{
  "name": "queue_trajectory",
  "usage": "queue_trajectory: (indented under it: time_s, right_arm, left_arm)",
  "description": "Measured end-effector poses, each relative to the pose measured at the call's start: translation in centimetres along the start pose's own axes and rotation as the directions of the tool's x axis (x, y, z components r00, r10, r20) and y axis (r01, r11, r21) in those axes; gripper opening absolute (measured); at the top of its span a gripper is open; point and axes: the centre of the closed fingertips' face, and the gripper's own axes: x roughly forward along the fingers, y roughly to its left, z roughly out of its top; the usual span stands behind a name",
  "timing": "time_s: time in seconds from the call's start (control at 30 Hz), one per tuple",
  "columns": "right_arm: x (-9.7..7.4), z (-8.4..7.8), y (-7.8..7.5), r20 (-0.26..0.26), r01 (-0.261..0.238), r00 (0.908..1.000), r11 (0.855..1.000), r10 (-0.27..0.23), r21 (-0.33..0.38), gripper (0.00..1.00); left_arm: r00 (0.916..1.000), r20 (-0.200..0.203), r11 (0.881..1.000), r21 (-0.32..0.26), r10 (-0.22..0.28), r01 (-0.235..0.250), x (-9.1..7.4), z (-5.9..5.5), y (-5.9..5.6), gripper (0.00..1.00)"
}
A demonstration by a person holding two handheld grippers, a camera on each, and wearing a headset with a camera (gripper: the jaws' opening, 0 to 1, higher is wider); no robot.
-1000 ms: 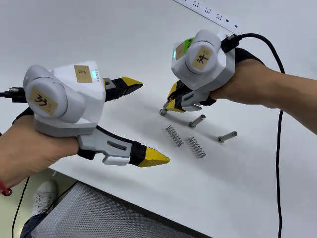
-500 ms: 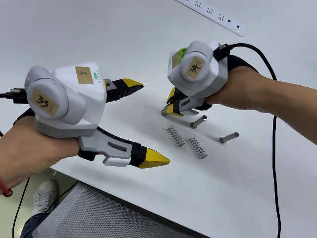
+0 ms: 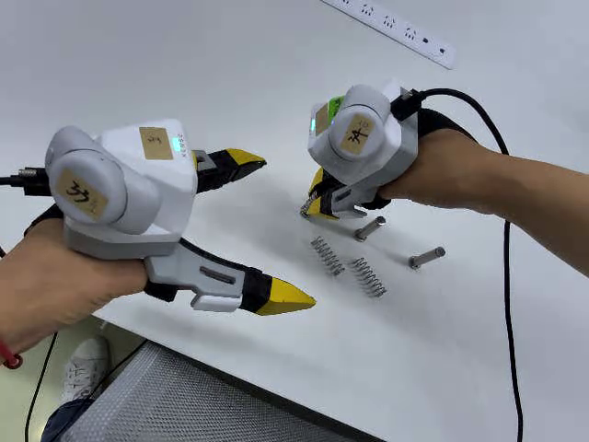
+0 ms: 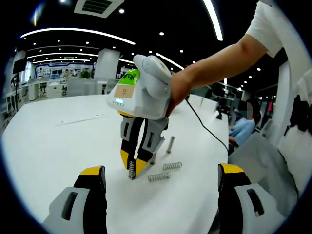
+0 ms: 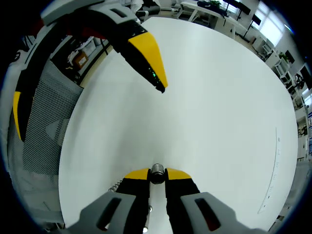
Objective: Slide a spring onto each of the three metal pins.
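Between the right gripper's (image 5: 157, 176) yellow jaws sits a round-headed metal pin (image 5: 157, 170).

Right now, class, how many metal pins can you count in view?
3. The first pin is gripped by the right gripper; the second pin lies on the table beside it; the third pin lies farther right. None seems hidden.

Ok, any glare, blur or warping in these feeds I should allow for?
Head view: sharp, evenly lit, faint shadows beside the springs, no glare. Left gripper view: heavy fisheye bend along the table edge, bright ceiling strips, right gripper crisp. Right gripper view: table washed pale, pin between its jaws slightly soft.
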Motion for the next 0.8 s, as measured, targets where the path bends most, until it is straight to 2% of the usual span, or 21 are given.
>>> queue_trajectory:
  time_s: [0.3, 0.5, 0.67, 0.8]
  right_arm:
    - [-0.2, 0.2, 0.0, 0.018, 0.01, 0.9998, 1.0, -0.01, -0.002, 0.18]
    - [-1.3, 0.2, 0.0, 0.039, 0.018, 0.9991, 1.0, -0.018, 0.007, 0.22]
    - [-2.2, 0.7, -0.1, 0.09, 0.027, 0.9955, 0.999, -0.031, 0.046, 0.25]
    - [-3.5, 0.9, -0.2, 0.134, 0.038, 0.9898, 0.996, -0.049, 0.08, 0.28]
  left_arm:
    - [1.0, -0.008, 1.0, 0.008, -0.002, 0.002, 0.0, 0.1, -0.1, 0.96]
    - [0.9999, -0.015, 1.0, 0.017, -0.004, 0.004, 0.0, 0.1, -0.2, 0.96]
    - [0.9995, -0.031, 0.999, 0.033, -0.005, 0.006, 0.1, 0.0, -0.1, 0.96]
    - [0.9981, -0.06, 0.998, 0.057, -0.009, 0.013, 0.1, -0.3, -0.1, 0.96]
